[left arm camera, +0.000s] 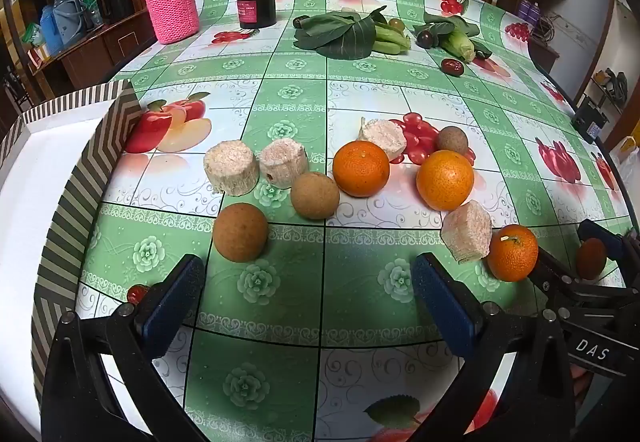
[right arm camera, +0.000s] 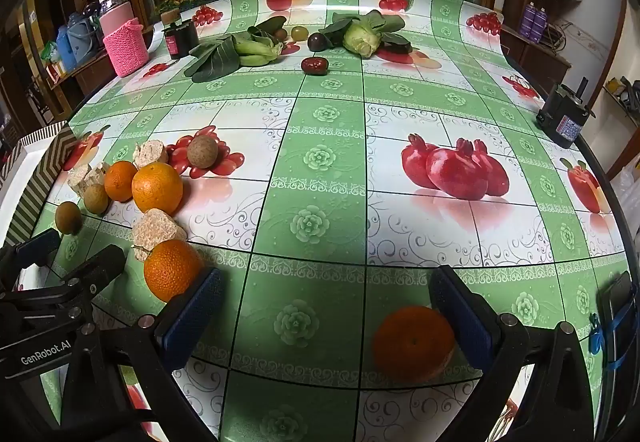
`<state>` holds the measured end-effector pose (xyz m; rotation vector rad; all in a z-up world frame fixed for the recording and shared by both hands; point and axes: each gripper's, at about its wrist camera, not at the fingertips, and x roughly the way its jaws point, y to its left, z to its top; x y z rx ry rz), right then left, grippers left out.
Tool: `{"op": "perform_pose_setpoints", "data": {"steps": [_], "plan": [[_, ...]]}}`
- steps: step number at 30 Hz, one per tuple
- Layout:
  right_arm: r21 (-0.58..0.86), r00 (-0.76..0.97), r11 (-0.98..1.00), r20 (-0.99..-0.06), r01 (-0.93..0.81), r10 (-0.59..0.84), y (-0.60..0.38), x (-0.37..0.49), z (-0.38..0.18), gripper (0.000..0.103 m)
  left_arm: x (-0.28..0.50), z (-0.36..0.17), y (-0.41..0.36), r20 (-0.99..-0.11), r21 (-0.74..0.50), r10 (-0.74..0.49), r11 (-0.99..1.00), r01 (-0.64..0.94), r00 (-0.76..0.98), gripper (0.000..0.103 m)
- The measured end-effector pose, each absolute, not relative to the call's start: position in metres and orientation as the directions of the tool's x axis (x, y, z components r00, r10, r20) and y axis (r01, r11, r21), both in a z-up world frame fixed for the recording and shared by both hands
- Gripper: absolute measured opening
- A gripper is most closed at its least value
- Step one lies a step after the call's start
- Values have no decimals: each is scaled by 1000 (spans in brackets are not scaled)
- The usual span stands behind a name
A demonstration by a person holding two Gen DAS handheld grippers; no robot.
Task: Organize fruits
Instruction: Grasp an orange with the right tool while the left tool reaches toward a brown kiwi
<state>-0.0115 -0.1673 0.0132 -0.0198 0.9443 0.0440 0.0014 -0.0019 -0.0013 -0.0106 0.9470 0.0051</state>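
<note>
Both grippers hover over the near edge of the worktop (left arm camera: 296,82), tilted down, nothing held. Left gripper (left arm camera: 308,298): jaws spread wide, empty, only cloth between them. Right gripper (right arm camera: 326,318): jaws wide too; an orange (right arm camera: 414,342) lies between them close to the right pad, not pinched.

Fruit is loose near the near-left corner: oranges (left arm camera: 361,169), (left arm camera: 445,180), (left arm camera: 513,253), brown round fruits (left arm camera: 240,233), (left arm camera: 315,195), (left arm camera: 452,140), and pale cut chunks (left arm camera: 231,173), (left arm camera: 284,162), (left arm camera: 384,136), (left arm camera: 467,236) mixed in. A striped box (left arm camera: 60,170) with a white inside sits at the left edge, likely the target. One more brown fruit (left arm camera: 591,258) shows inside the right gripper as seen from the left wrist view.

Risks, my read: round fruit rolls on the glossy cloth if a pad nudges it off centre, and could leave the near edge. The cluster is tight, so closing on one piece may knock neighbours. The two grippers are near each other and could clash. Printed fruit on the cloth may be confused with real pieces.

Surface: green-and-white checked cloth, shiny, with fruit prints. Far edge: leafy greens (left arm camera: 348,36), dark dates (left arm camera: 452,66), a pink knit-sleeved jar (left arm camera: 170,8), a dark jar (left arm camera: 256,8). Room: wooden cabinets, a floral screen behind.
</note>
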Motion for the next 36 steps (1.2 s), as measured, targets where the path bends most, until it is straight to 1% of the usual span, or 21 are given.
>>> {"op": "perform_pose_setpoints", "data": {"steps": [9, 12, 16, 22, 27, 30, 33, 36], "plan": [[7, 584, 999, -811, -36, 27, -168, -12, 13, 103, 1, 0, 0, -812, 0, 0, 1000, -1, 584, 103], [7, 583, 999, -812, -37, 27, -169, -13, 13, 103, 2, 1, 1, -831, -3, -25, 999, 42, 556, 103], [4, 570, 999, -821, -47, 30, -170, -18, 17, 103, -7, 5, 7, -843, -7, -32, 999, 48, 537, 103], [65, 638, 993, -762, -100, 114, -187, -52, 42, 103, -43, 28, 28, -800, -13, -74, 994, 106, 595, 103], [148, 648, 975, -729, -168, 222, -199, -72, 57, 103, -63, 41, 47, -788, -52, -123, 990, 134, 604, 103], [148, 654, 971, -719, -186, 235, -202, -83, 61, 103, -71, 45, 55, -785, -62, -135, 988, 140, 604, 103], [144, 656, 972, -718, -187, 233, -203, -90, 62, 103, -72, 44, 60, -790, -51, -113, 992, 119, 602, 103], [133, 656, 974, -721, -183, 222, -206, -91, 63, 103, -72, 46, 61, -789, -59, -117, 992, 115, 603, 103]]}}
